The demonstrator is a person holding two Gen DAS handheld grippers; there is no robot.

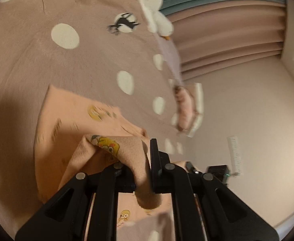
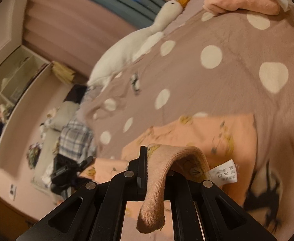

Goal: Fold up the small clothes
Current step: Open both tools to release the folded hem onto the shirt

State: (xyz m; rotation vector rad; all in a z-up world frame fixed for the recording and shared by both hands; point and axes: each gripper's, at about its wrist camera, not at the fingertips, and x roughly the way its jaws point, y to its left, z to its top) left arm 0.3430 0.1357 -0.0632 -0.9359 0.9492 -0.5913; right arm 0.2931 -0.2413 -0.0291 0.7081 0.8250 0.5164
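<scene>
Both the left gripper (image 1: 145, 160) and right gripper (image 2: 157, 166) clamp edges of the peach duck-print garment (image 1: 70, 116) above the dotted bedspread (image 1: 98, 56).

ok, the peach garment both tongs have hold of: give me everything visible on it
The peach garment is soft knit-looking fabric printed with small yellow cartoon ducks. Most of it lies spread on the pink polka-dot bedspread, blurred in both views. The left tongs are shut on a raised fold bearing a duck print. The right tongs are shut on a ribbed edge that droops over them, inside showing. A white care label hangs beside that edge. What kind of garment it is cannot be told.
</scene>
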